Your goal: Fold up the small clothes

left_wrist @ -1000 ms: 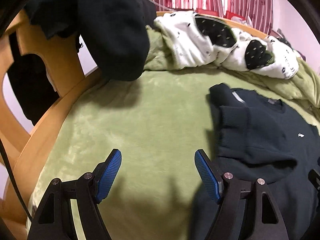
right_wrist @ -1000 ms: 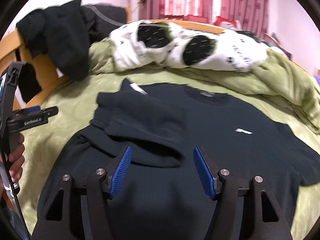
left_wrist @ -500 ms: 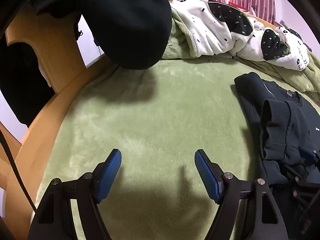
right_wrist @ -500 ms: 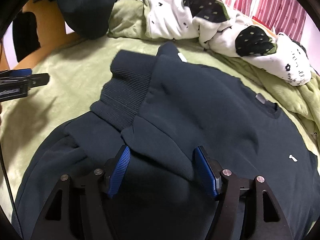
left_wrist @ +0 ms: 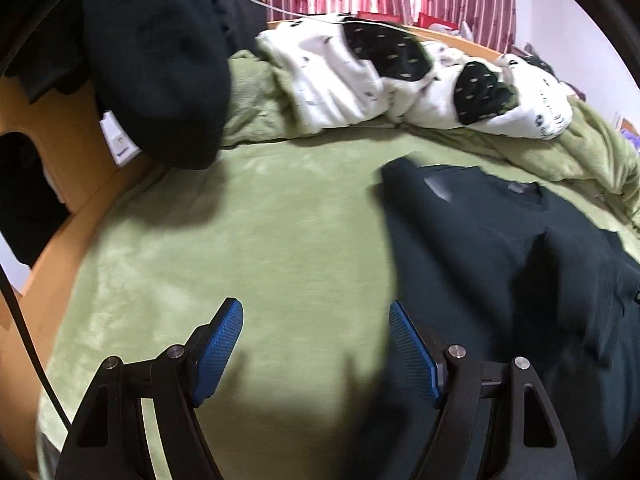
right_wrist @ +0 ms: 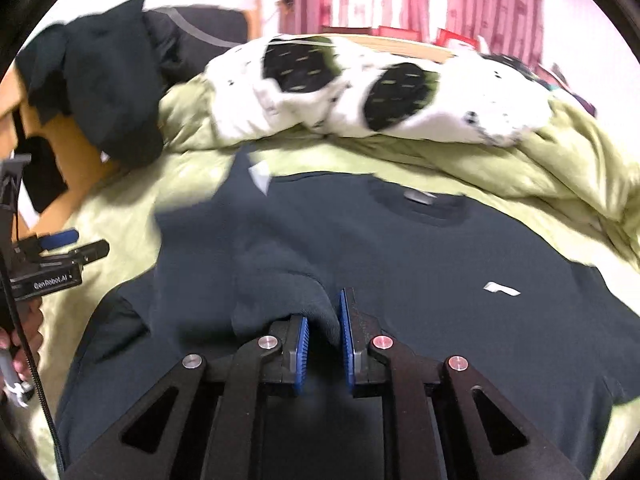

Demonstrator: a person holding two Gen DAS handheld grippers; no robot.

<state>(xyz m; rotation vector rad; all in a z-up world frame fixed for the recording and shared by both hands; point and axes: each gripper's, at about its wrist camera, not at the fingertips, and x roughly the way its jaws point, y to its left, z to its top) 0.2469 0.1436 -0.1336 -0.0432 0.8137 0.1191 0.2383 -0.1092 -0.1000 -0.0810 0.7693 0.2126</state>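
A dark navy sweater (right_wrist: 432,256) lies flat on the green blanket (right_wrist: 132,208), its left sleeve (right_wrist: 276,276) folded in over the chest. My right gripper (right_wrist: 323,336) is closing its jaws, and the blue pads pinch the sleeve's bunched end between them. In the left wrist view my left gripper (left_wrist: 316,344) stands open over bare blanket (left_wrist: 248,248), nothing between its fingers, its right finger at the sweater's (left_wrist: 488,248) left edge. The left gripper (right_wrist: 68,256) also shows at the far left of the right wrist view, held by a hand.
A white bundle with black spotted patches (left_wrist: 400,80) lies across the back of the bed on rumpled green bedding. Dark clothes (left_wrist: 160,64) hang over the wooden bed frame (left_wrist: 52,152) at the left. Red curtains hang behind.
My right gripper's jaws have closed from wide apart onto the folded sleeve's end. The left gripper has swung back toward the sweater's left edge, still open.
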